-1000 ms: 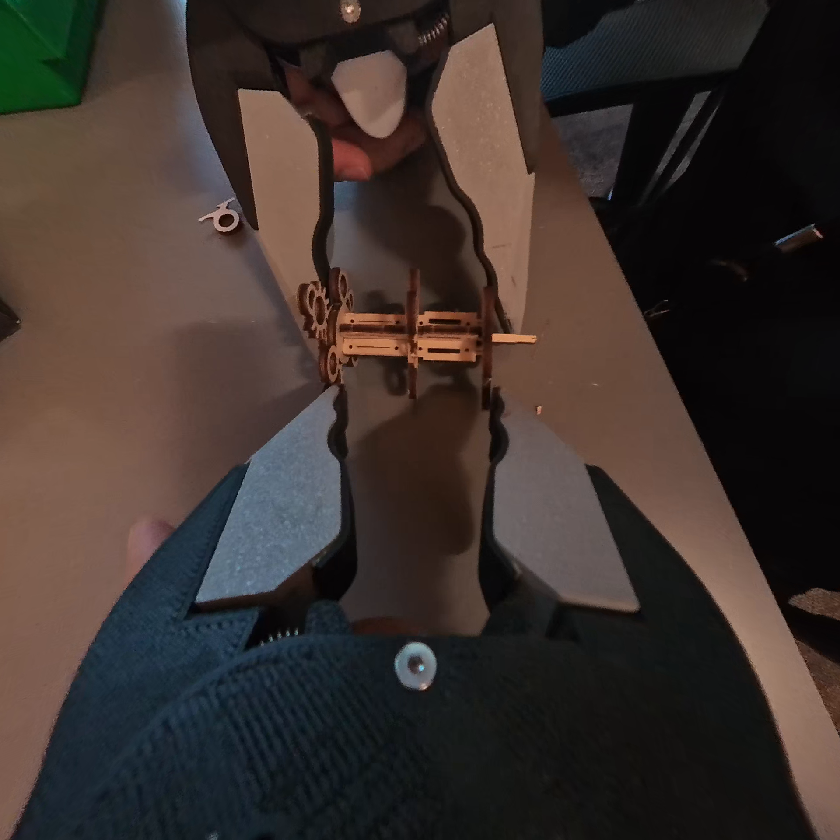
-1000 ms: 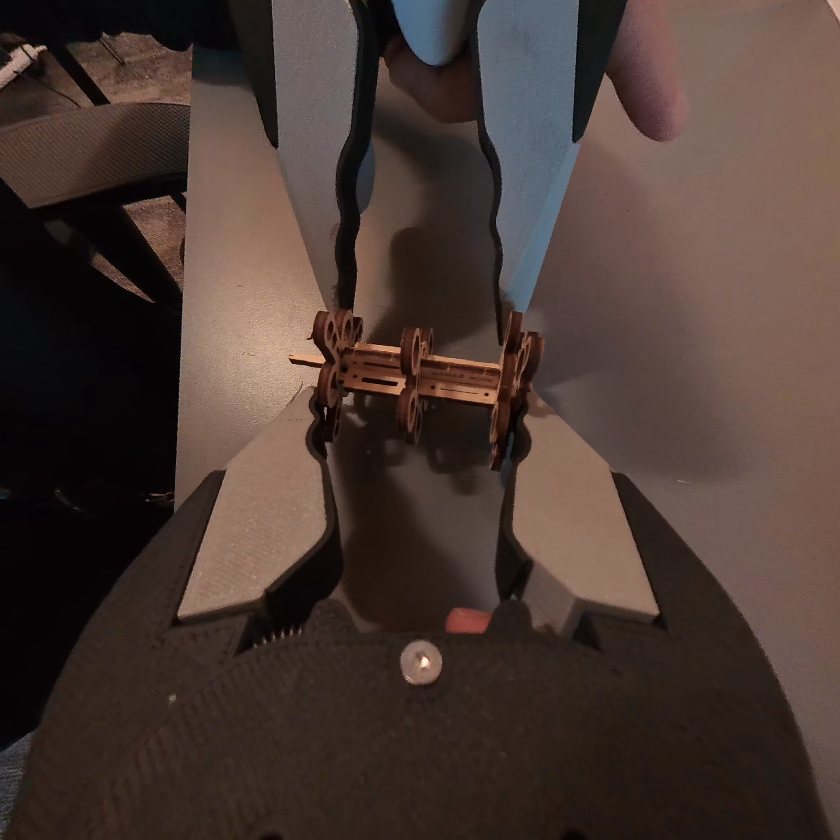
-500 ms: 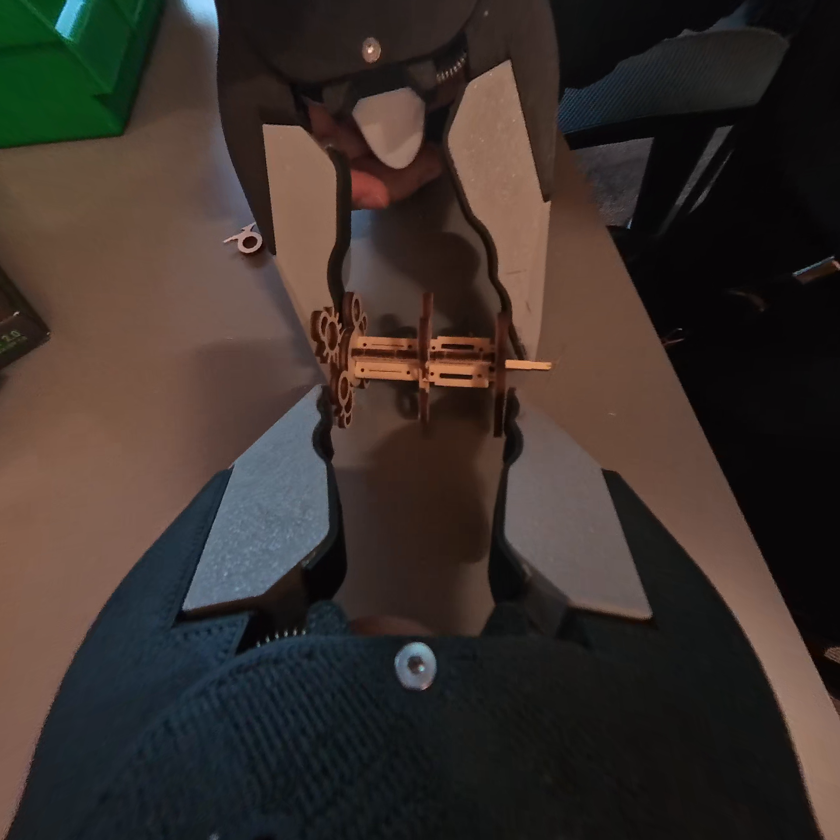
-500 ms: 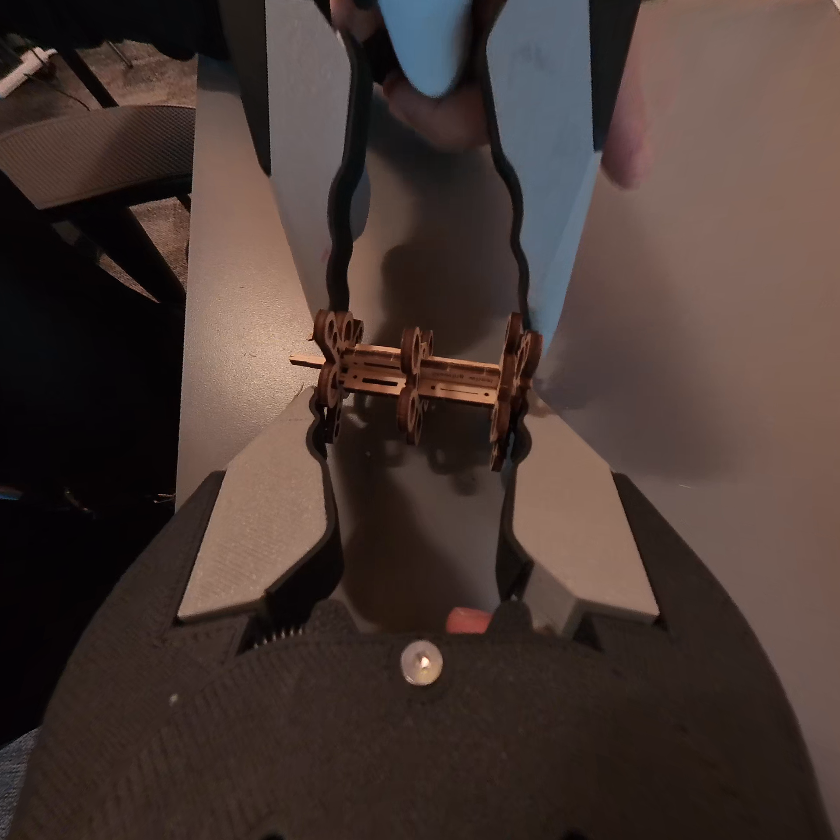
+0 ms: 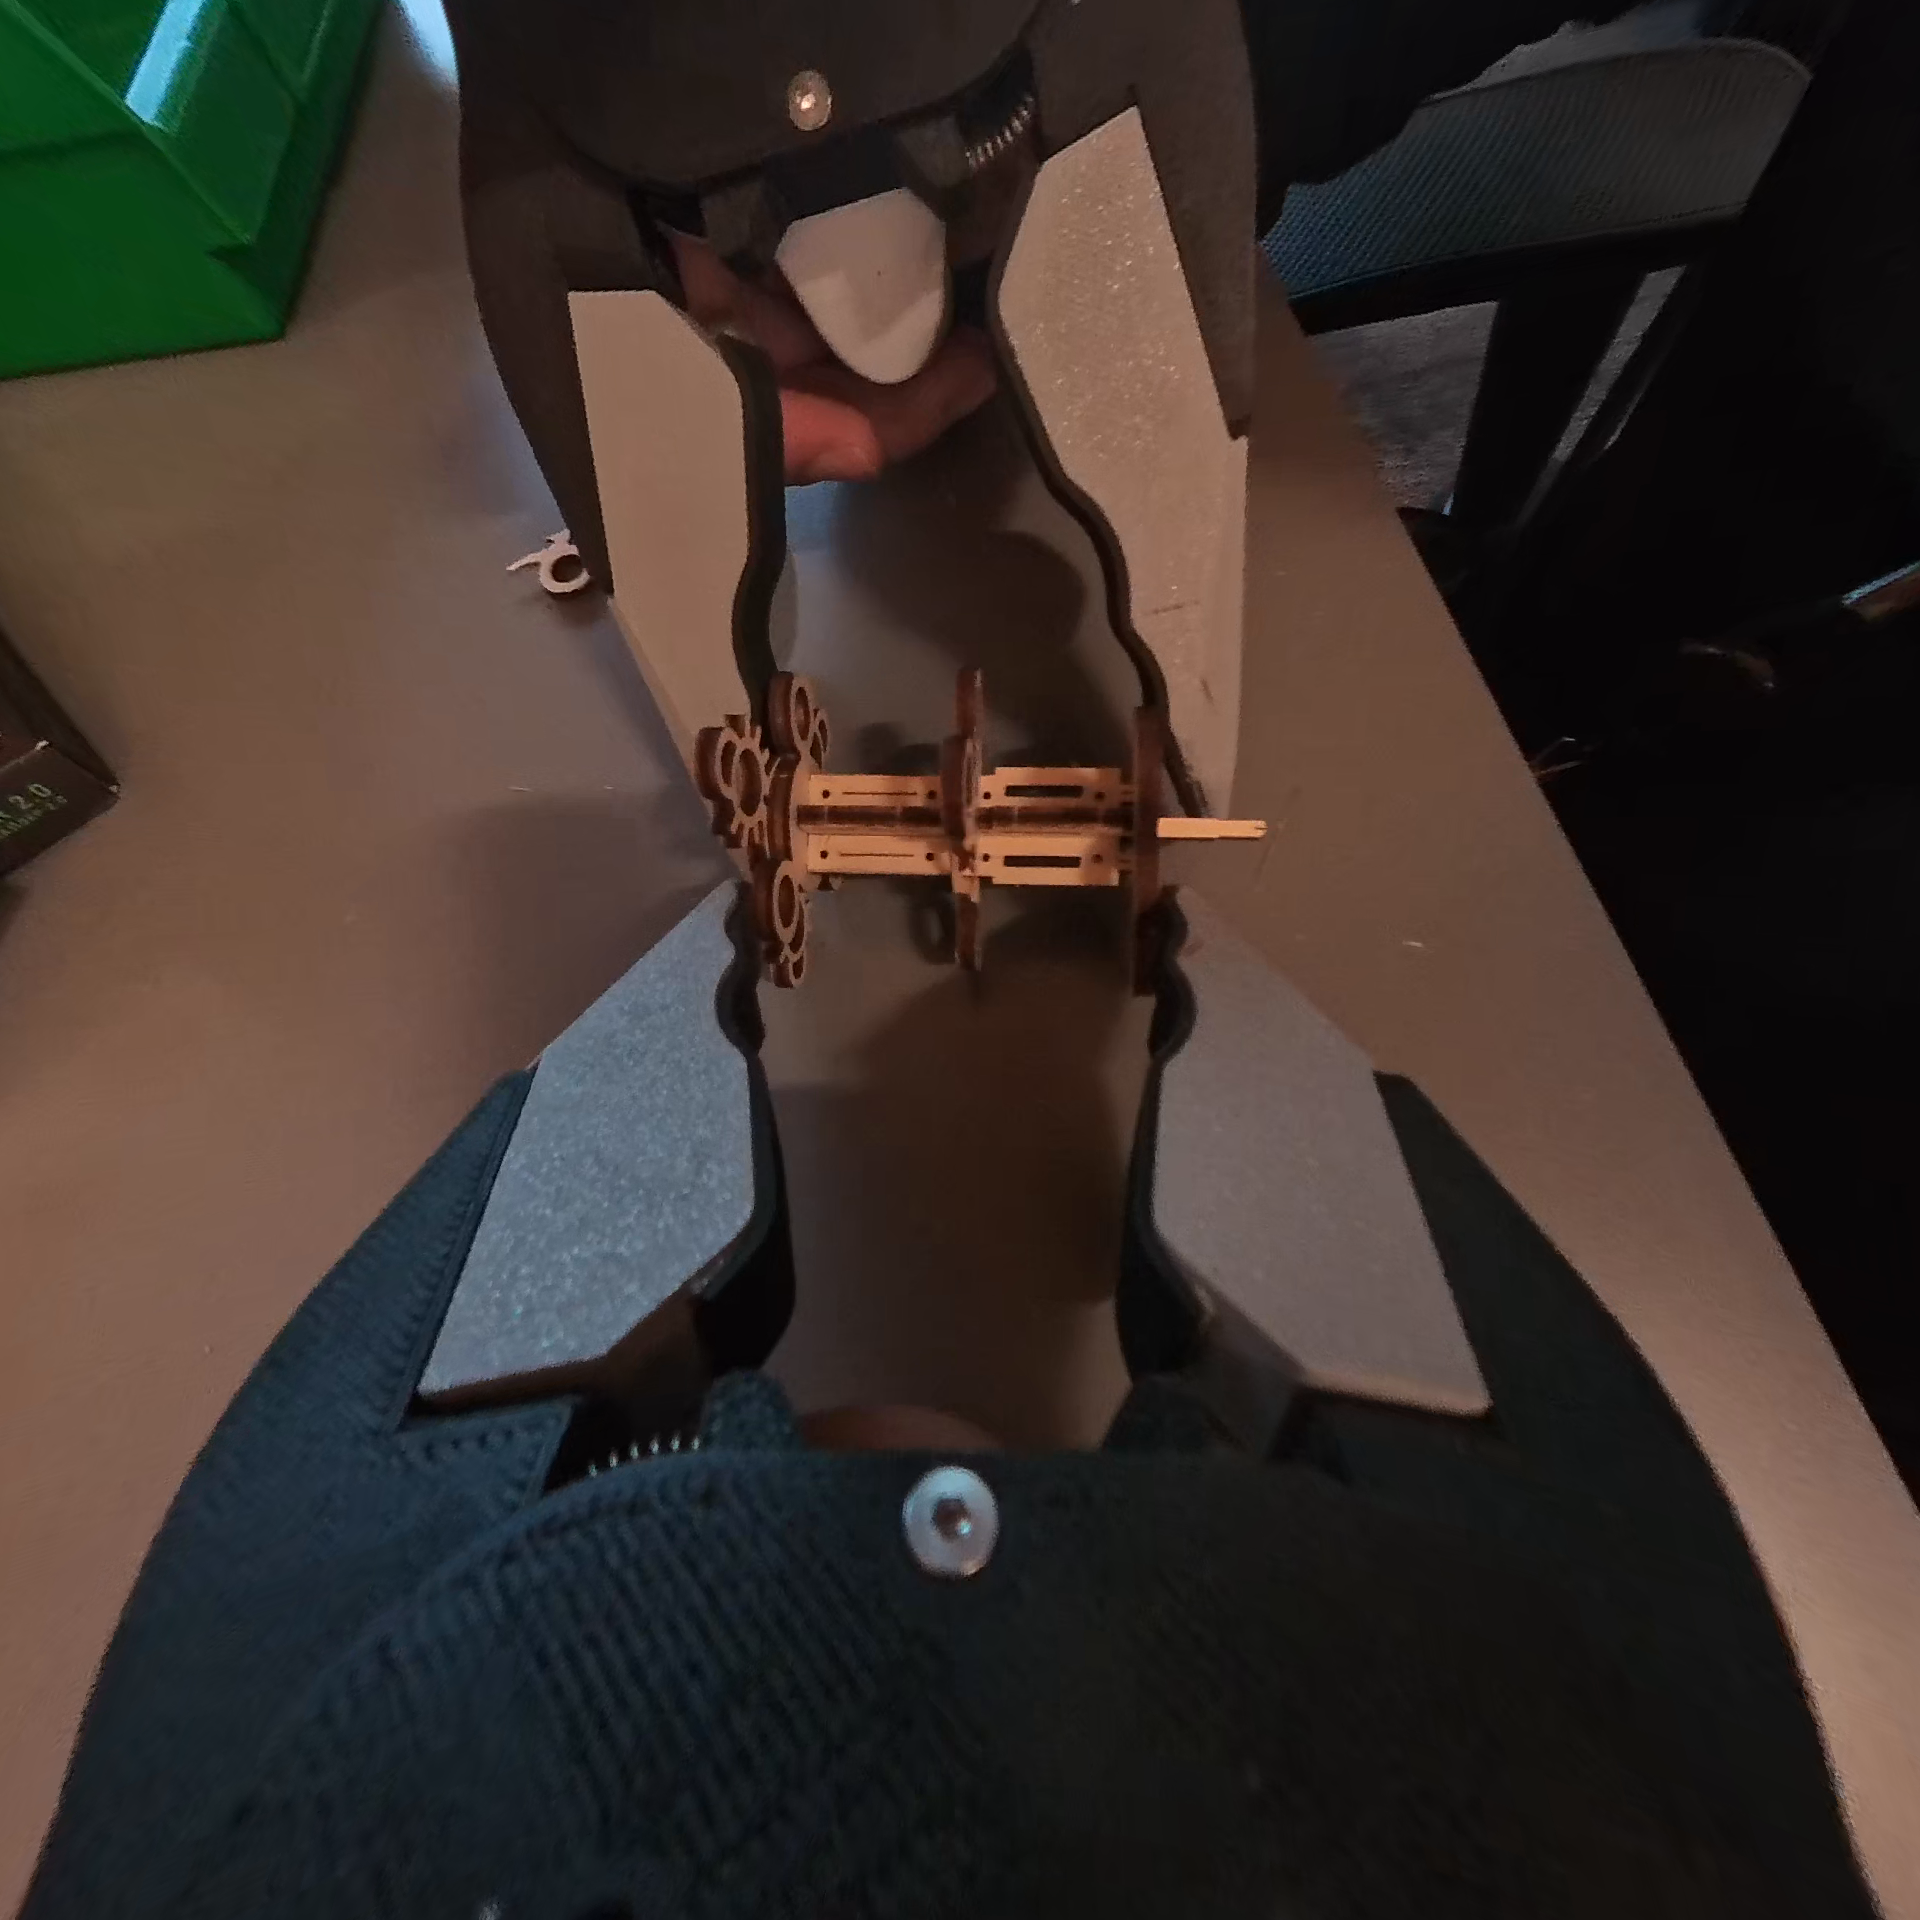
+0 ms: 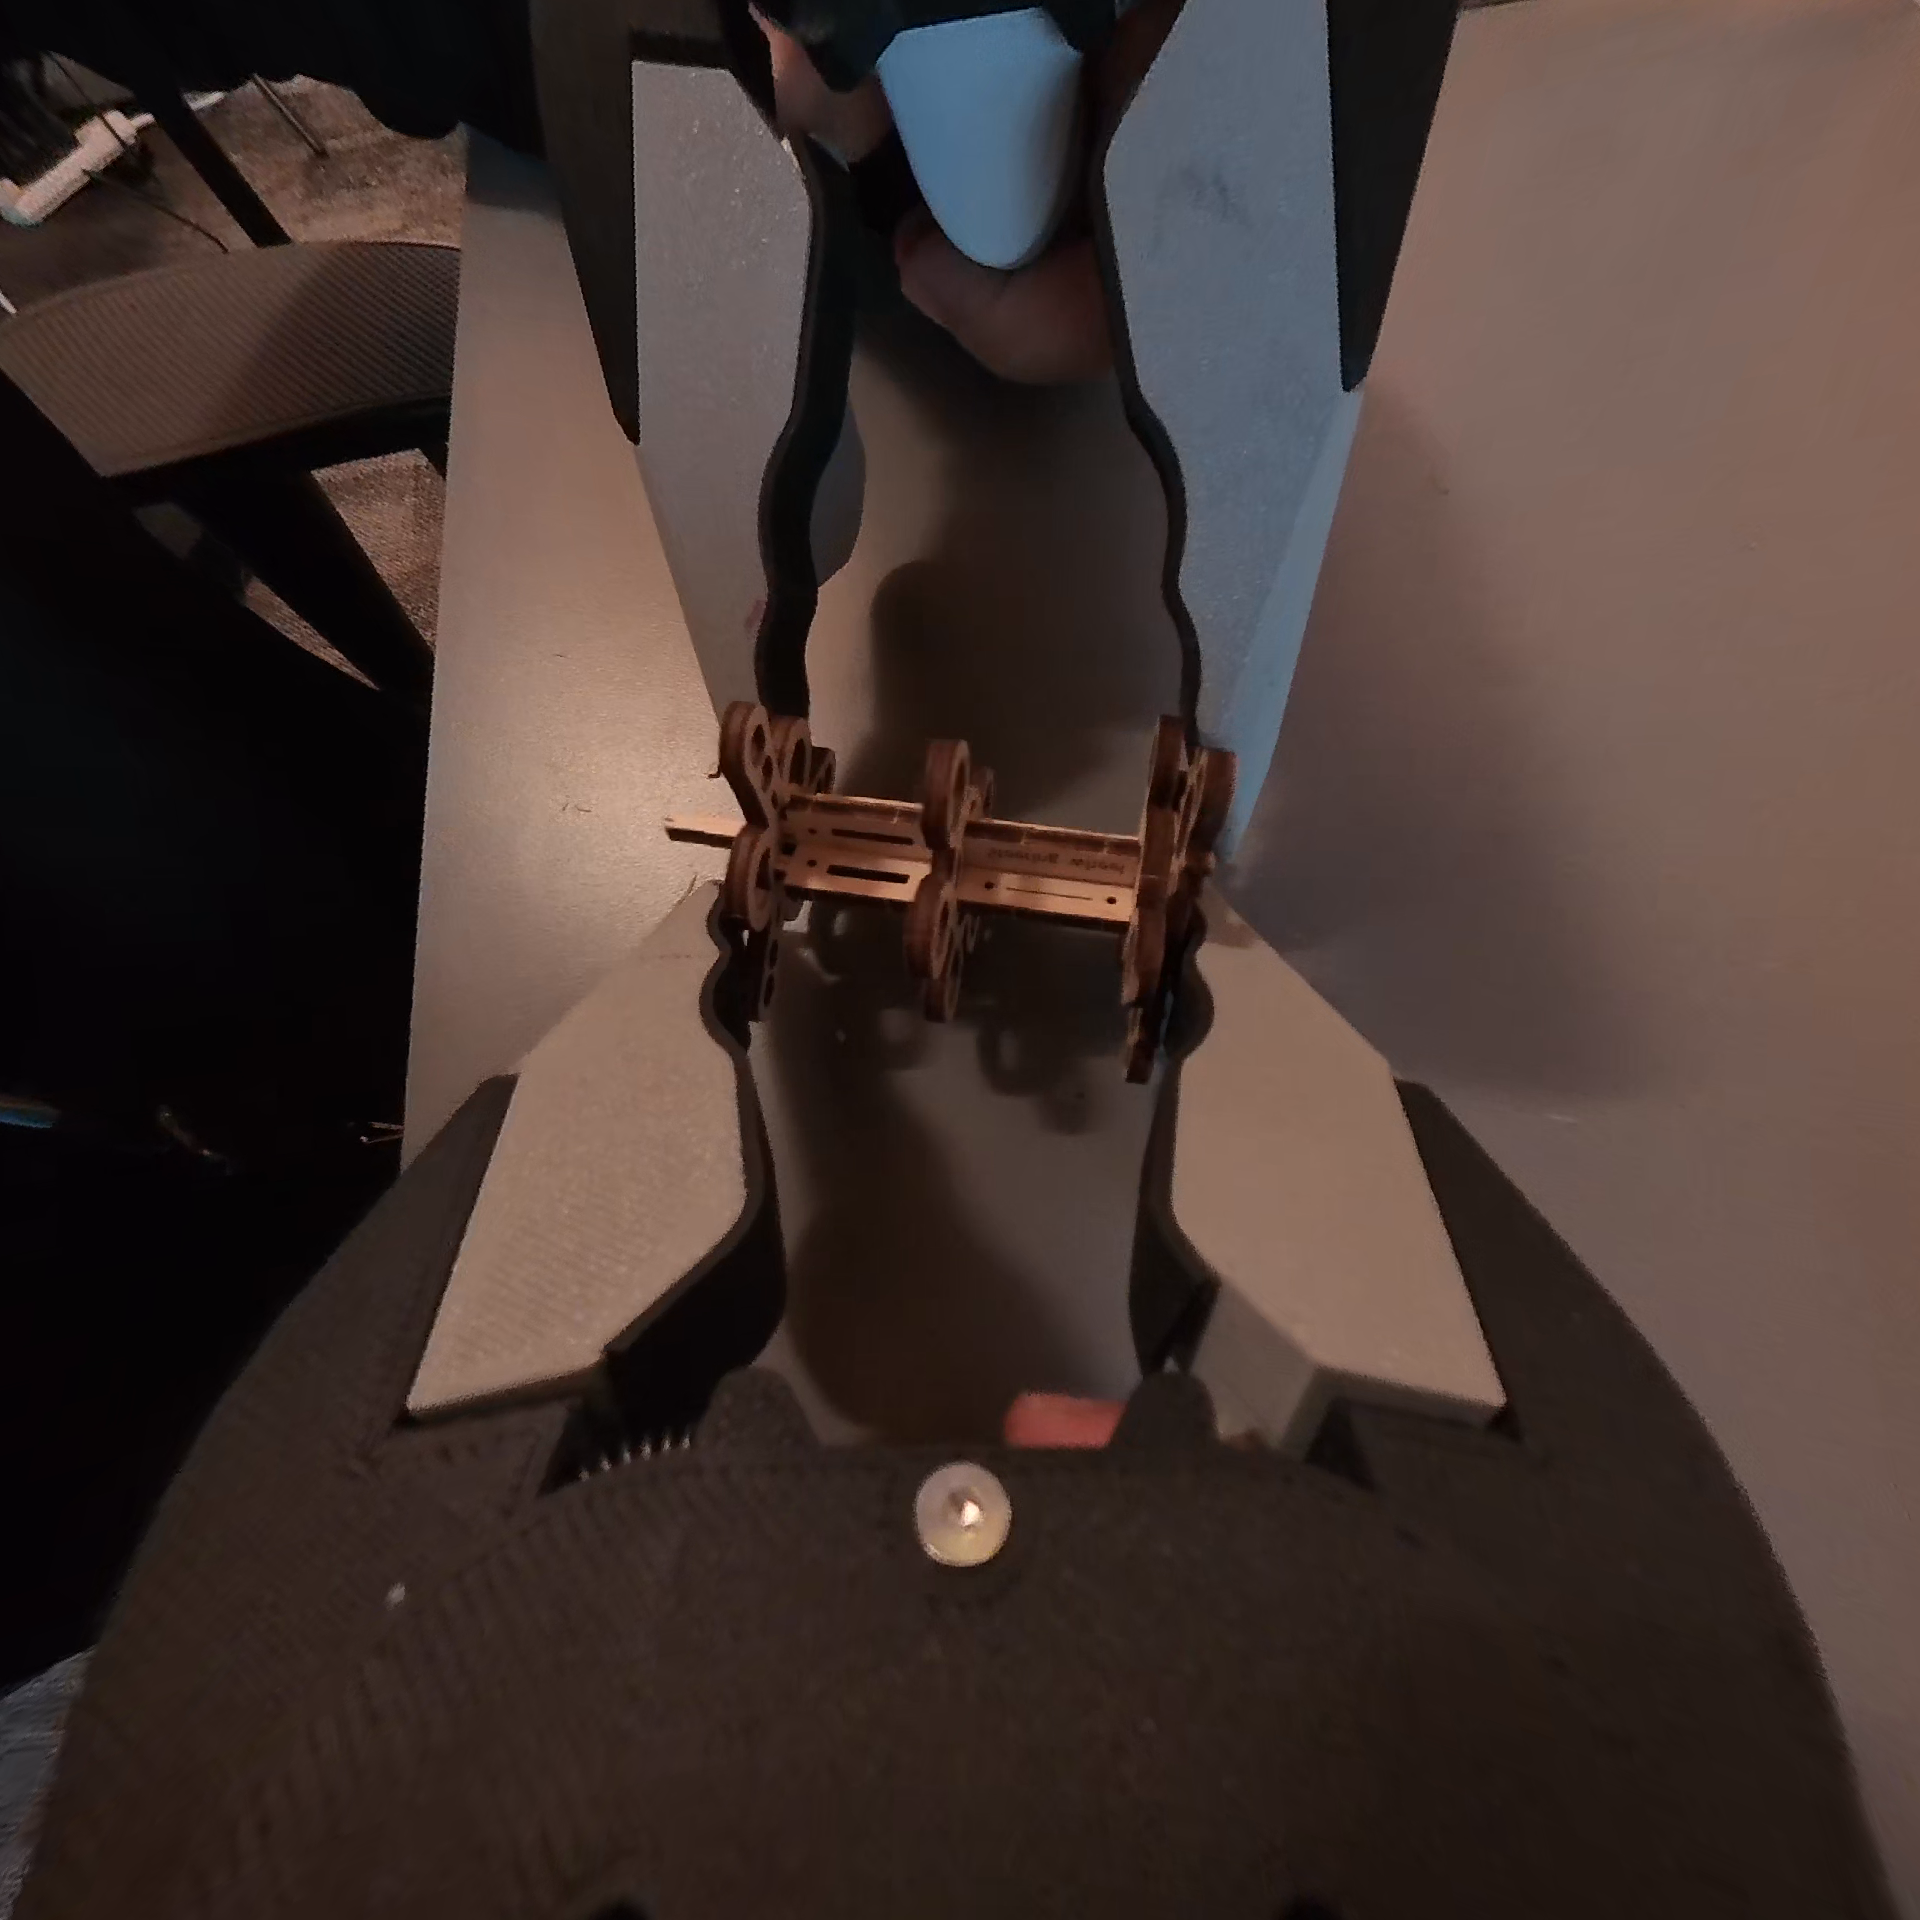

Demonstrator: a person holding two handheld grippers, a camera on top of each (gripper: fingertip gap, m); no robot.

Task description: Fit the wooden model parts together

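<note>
1. Since the earlier frame the left wrist view has shifted: the green box [image 5: 135, 177] and a dark box [image 5: 42, 800] at the left edge show more, while the wooden axle assembly [image 5: 966, 831] keeps its place between both grippers
2. The left gripper [image 5: 951, 935] clamps the assembly's outer gear-shaped discs from the near side, its tips pressed against them
3. The right gripper [image 6: 956, 977] grips the same discs from the opposite side
4. The assembly hangs above the grey table [image 5: 312, 935], a thin stick [image 5: 1210, 828] protruding from one end
5. A small pale loose part [image 5: 556, 566] lies on the table beyond
</note>
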